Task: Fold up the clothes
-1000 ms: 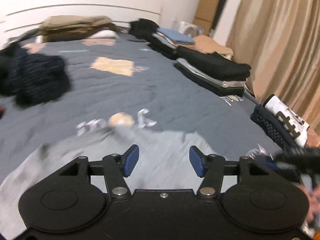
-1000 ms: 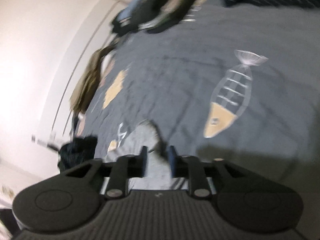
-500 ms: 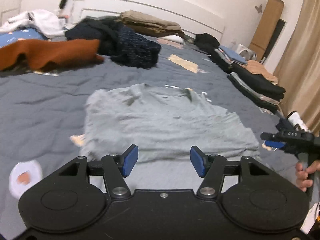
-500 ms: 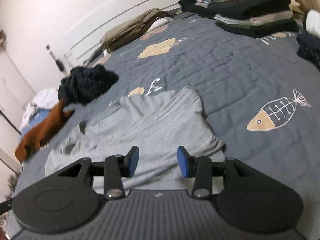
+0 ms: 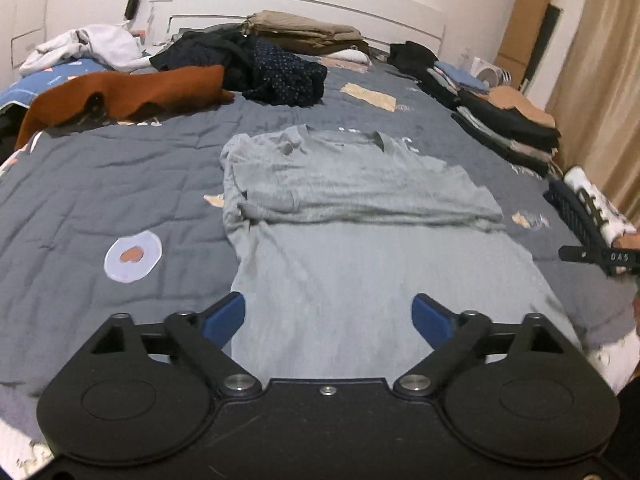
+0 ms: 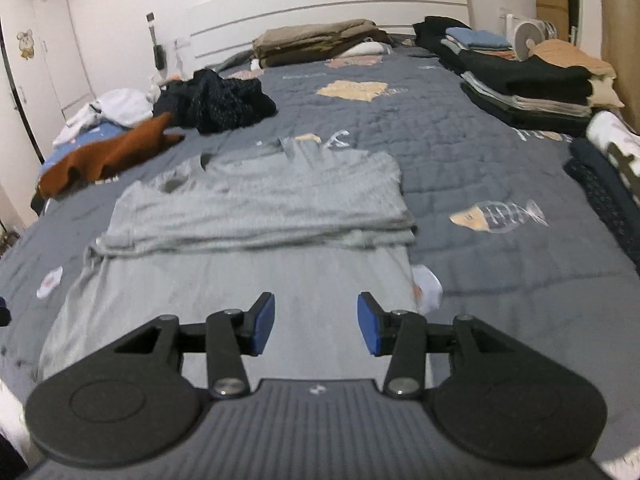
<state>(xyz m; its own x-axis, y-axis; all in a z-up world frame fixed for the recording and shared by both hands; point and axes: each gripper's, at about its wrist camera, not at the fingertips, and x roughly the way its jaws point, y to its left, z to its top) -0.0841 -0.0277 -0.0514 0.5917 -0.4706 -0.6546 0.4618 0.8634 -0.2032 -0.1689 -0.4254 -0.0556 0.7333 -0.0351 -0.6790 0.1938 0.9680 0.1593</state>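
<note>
Ahead of the matt black plastic left gripper (image 5: 328, 316) lies a soft grey knit shirt (image 5: 360, 200) on a quilted, matt cloth bedspread (image 5: 100, 184).

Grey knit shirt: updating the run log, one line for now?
grey knit shirt: top folded over, flat on quilt | left gripper: open | right gripper: open

Dim, warm indoor light with soft shadows. Fisheye bends the headboard (image 5: 312, 4) and darkens the corners. Mild blur softens the grey shirt (image 6: 256, 208).
</note>
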